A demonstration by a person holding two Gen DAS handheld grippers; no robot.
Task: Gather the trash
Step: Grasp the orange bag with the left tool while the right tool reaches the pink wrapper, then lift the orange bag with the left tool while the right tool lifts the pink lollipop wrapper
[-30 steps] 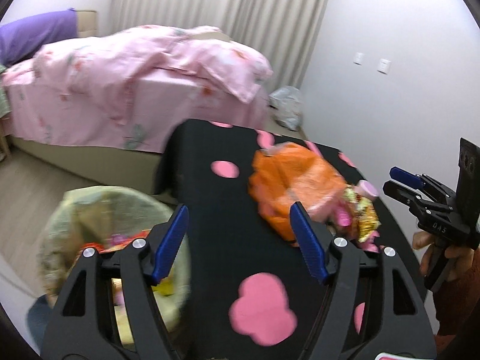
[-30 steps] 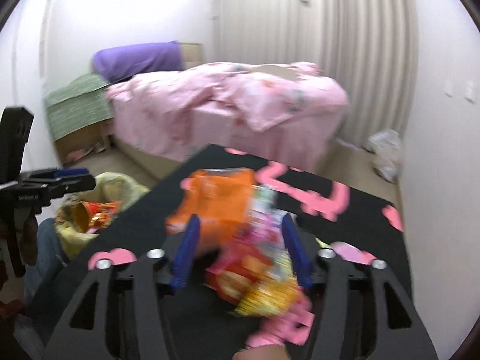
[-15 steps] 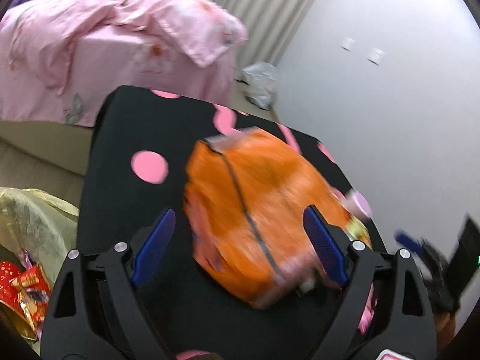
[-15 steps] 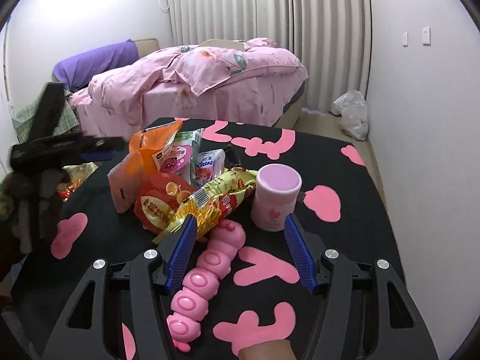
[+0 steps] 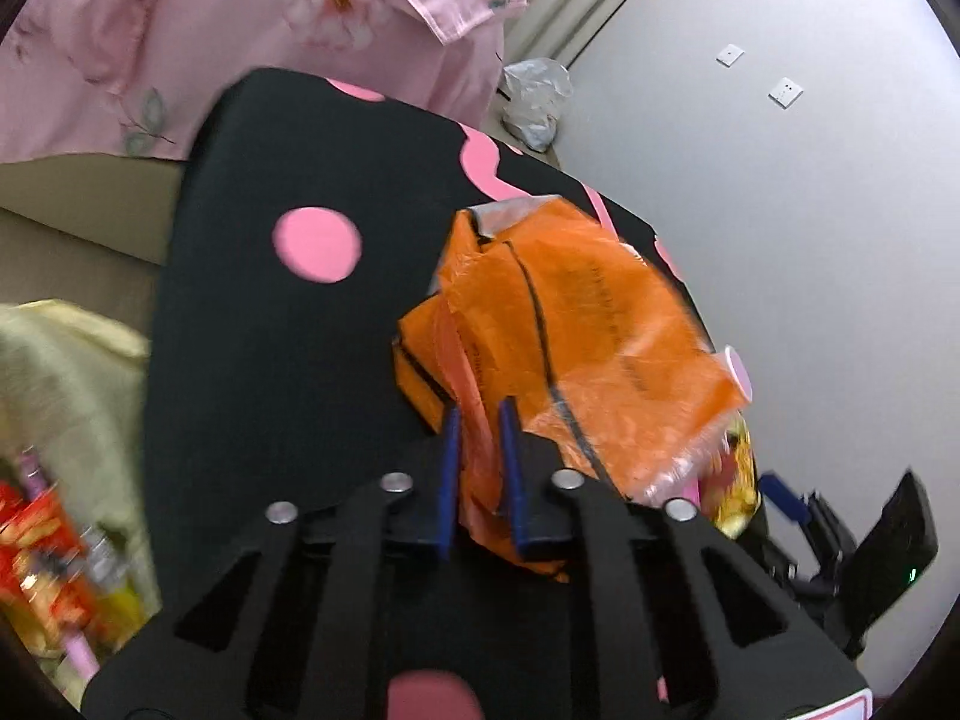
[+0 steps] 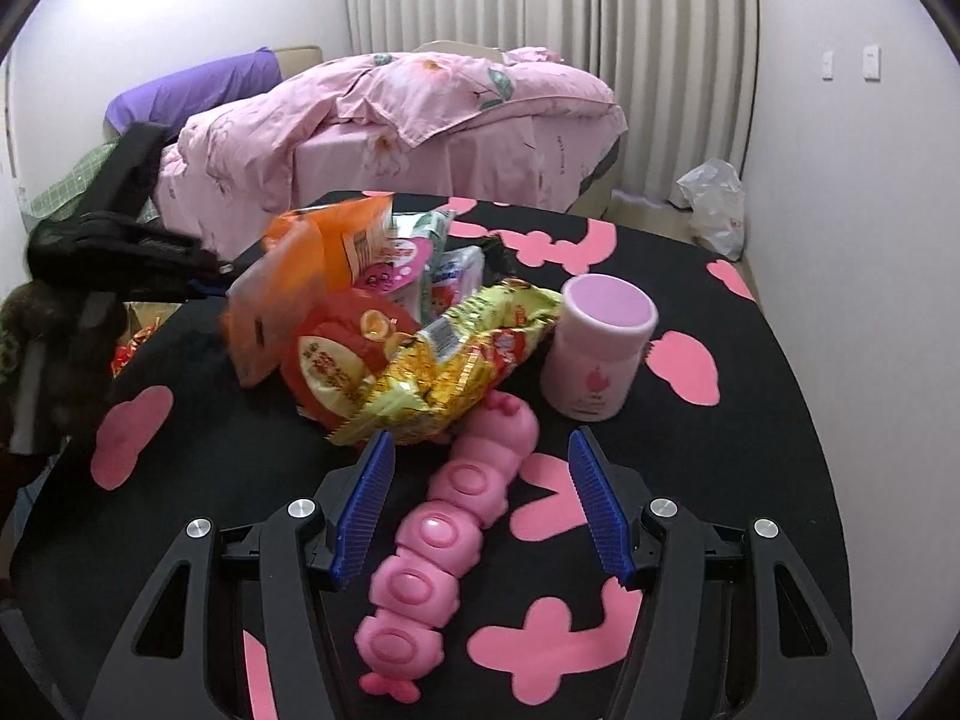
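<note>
My left gripper (image 5: pixel 480 420) is shut on the near edge of an orange snack bag (image 5: pixel 576 324), which lies on the black table with pink shapes (image 5: pixel 270 330). The bag also shows in the right wrist view (image 6: pixel 312 276), with the left gripper (image 6: pixel 204 276) at its left edge. Beside it lie a red wrapper (image 6: pixel 336 360) and a yellow wrapper (image 6: pixel 444 372). My right gripper (image 6: pixel 480 486) is open and empty, its fingers either side of a pink caterpillar toy (image 6: pixel 450 540). A bin lined with a yellowish bag (image 5: pixel 66 420) holds wrappers at the lower left.
A pink cup (image 6: pixel 600 348) stands right of the wrappers. More packets (image 6: pixel 444 252) lie behind the orange bag. A bed with pink bedding (image 6: pixel 408 114) stands beyond the table. A white plastic bag (image 6: pixel 714 210) sits on the floor by the wall.
My left gripper has moved in on the orange bag and shut on its near edge. My right gripper has stayed open over the pink toy.
</note>
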